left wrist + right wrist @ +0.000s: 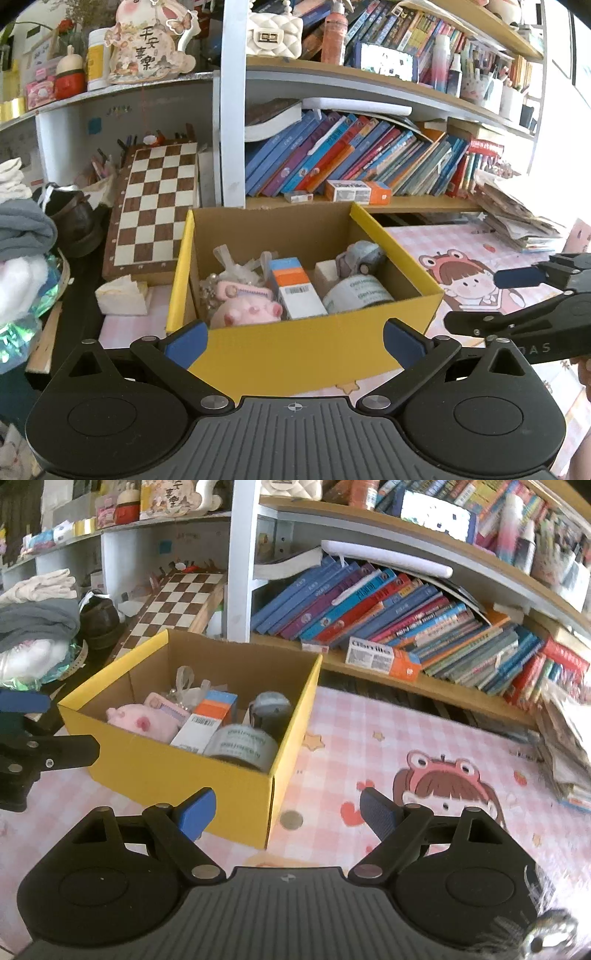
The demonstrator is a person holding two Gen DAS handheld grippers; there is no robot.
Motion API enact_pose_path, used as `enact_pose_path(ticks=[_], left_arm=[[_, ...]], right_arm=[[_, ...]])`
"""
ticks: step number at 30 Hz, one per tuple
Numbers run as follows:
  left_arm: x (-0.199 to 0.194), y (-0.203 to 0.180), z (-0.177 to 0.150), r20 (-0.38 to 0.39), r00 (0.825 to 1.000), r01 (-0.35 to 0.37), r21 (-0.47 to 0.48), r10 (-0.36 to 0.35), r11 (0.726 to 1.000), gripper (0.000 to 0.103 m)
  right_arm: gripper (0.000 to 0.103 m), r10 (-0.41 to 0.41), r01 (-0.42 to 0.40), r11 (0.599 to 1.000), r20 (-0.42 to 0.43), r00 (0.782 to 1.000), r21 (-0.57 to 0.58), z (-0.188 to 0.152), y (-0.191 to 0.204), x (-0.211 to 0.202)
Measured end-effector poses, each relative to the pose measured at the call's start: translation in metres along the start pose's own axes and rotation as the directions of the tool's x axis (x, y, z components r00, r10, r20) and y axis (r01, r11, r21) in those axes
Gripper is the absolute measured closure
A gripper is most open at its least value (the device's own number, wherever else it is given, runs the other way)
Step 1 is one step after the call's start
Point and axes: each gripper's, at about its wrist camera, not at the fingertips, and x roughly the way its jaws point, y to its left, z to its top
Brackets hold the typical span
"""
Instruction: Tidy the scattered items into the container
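Observation:
The yellow cardboard box [314, 350] stands open on the pink mat. Inside lie a pink pig plush [251, 314], an orange and blue carton [295, 288], a jar with a white label [356, 295], a grey toy car [360, 258] and a clear plastic bag [236, 267]. My left gripper [293, 343] is open just before the box's front wall, with nothing in it. To the right of the box my right gripper [289, 812] is open over the mat, above a small round grey disc [291, 820]. One of its blue fingers [517, 277] shows in the left wrist view.
A chessboard [155, 206] leans behind the box on the left. Shelves of books [351, 158] run along the back, with a small white and orange carton [356, 190] on the lowest board. Folded clothes [26, 229] lie left, a paper stack [517, 218] right, and a white packet [122, 295] beside the box.

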Motion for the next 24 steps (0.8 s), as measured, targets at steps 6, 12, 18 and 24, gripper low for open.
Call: enact_pose_path(ticks=[6, 12, 18, 24], left_arm=[[-0.007, -0.005, -0.009, -0.017, 1.000, -0.005, -0.022, 0.005, 1.000, 0.001], [-0.013, -0.014, -0.017, -0.028, 1.000, -0.003, -0.029, 0.002, 1.000, 0.001], [-0.018, -0.025, -0.022, -0.038, 0.999, -0.003, -0.027, 0.002, 1.000, 0.001], [-0.023, -0.038, -0.027, -0.049, 0.999, 0.010, -0.039, -0.011, 0.999, 0.001]], right_arm=[[0.017, 0.002, -0.002, 0.999, -0.005, 1.000, 0.038, -0.013, 0.001, -0.012], [0.014, -0.017, 0.018, 0.998, -0.014, 1.000, 0.063, -0.025, 0.003, -0.018], [0.009, -0.060, 0.062, 0.995, -0.026, 0.998, 0.083, -0.038, 0.002, -0.027], [0.006, -0.094, 0.099, 0.987, -0.048, 0.994, 0.124, -0.052, -0.004, -0.041]])
